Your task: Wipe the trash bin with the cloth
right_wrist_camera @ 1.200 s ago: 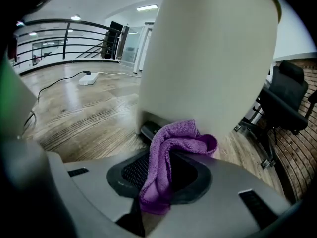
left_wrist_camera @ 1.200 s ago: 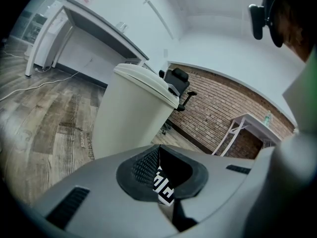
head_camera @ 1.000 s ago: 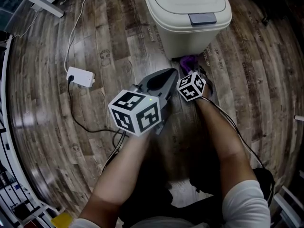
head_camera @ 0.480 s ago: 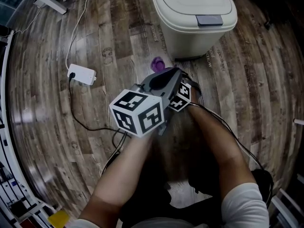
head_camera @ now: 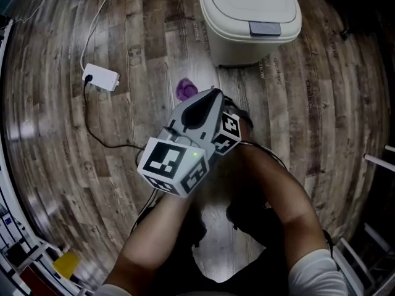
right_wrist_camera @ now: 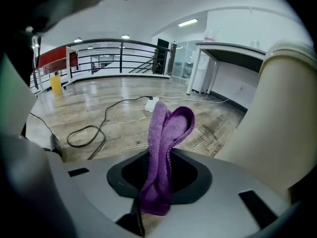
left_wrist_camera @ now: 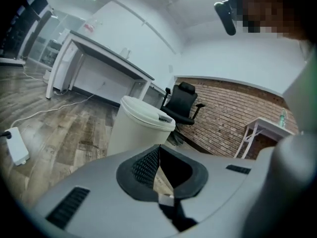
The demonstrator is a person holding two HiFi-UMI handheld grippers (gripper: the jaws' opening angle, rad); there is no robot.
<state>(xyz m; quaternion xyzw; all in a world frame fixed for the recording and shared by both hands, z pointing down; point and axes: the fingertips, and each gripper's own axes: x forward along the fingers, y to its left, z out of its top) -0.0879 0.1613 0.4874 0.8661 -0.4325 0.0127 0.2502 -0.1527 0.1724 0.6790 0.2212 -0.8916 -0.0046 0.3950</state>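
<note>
Swung leftward lately, the purple cloth (head_camera: 185, 90) sits clenched in the jaws of the right gripper (right_wrist_camera: 156, 178); left gripper (left_wrist_camera: 158, 155) jaws meet on nothing. Beyond, apart, stands the trash bin (head_camera: 247, 42). Risk: the loose fold may drag free when rubbed against its wall.

The wooden floor (head_camera: 321, 103) is carrying the trash bin (head_camera: 247, 17) at the far side. A white power box (head_camera: 100, 77) is lying to its left, with a black cable (head_camera: 105, 142) trailing from it.
</note>
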